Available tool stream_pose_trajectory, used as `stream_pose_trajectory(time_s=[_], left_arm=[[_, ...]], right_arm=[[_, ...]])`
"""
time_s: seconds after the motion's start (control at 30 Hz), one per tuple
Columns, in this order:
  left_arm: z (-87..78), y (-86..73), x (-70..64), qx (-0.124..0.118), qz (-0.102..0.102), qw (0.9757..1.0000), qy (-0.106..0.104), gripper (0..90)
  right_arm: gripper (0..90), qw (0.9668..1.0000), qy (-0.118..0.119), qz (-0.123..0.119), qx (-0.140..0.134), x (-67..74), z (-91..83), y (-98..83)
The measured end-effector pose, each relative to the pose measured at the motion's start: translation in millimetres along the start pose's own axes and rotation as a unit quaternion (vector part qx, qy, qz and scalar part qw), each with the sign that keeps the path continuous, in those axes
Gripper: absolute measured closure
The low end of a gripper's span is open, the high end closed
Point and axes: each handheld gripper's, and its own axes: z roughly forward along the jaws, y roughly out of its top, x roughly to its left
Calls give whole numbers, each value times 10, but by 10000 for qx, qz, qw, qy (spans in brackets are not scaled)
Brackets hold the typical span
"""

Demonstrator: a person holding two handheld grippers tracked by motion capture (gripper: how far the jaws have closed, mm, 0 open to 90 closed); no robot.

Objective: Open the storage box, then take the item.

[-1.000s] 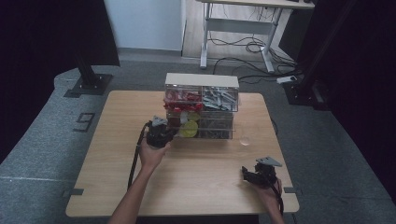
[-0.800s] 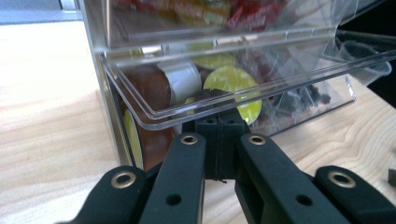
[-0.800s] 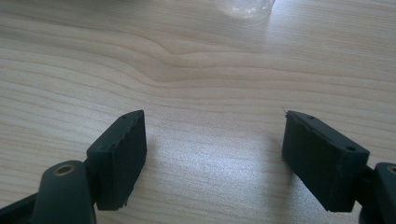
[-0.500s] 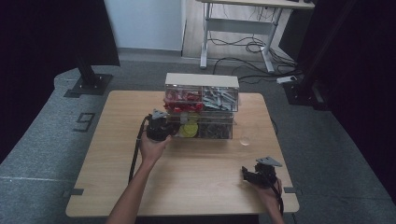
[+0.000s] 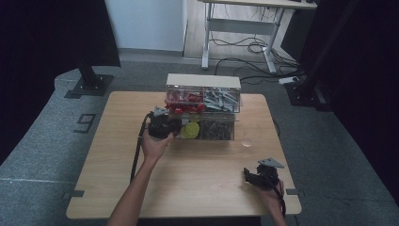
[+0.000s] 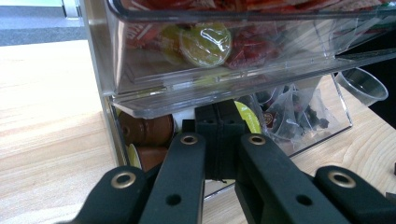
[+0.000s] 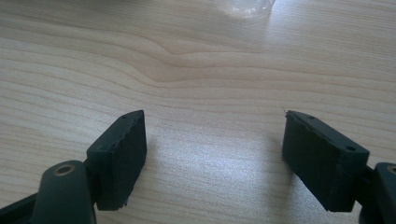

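Observation:
A clear drawer organizer stands at the back middle of the wooden table. My left gripper is at its lower left drawer. In the left gripper view my left gripper has its pads pressed together, tips at the front of the lower drawer, which holds brown and yellow-green capsules. They sit just under the upper drawer, which juts out with red packets and a yellow-green capsule inside. My right gripper rests near the front right edge. In its own view the right gripper is open over bare wood.
A small clear plastic cup stands right of the organizer, also seen as the cup and as the cup's base. The lower right drawer holds dark items in clear bags. Desk legs and cables lie on the floor behind.
My left hand has edged slightly up toward the organizer's lower left drawer. The right hand has stayed put.

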Motion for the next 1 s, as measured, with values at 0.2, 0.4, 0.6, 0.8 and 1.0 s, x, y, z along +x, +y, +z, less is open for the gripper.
stream_pose_trajectory(time_s=[0.2, 0.4, 0.6, 0.8, 1.0], left_arm=[[7, -5, -10, 18, 46, 10000, 18, 900], [16, -11, 0, 46, 103, 9999, 3, 900], [18, 19, 30, 6, 137, 9999, -82, 900], [72, 15, 52, 1, 142, 9998, -170, 900], [76, 23, 85, 19, 100, 9997, -216, 900]], right_arm=[[234, 10000, 14, -19, -8, 1, -2, -1], [277, 9998, -83, -140, -136, 66, -25, 11], [303, 9984, 152, -103, -541, 162, -167, 115], [331, 9956, 473, -161, -788, 314, -242, 305], [352, 9928, 689, -144, -967, 483, -199, 547]])
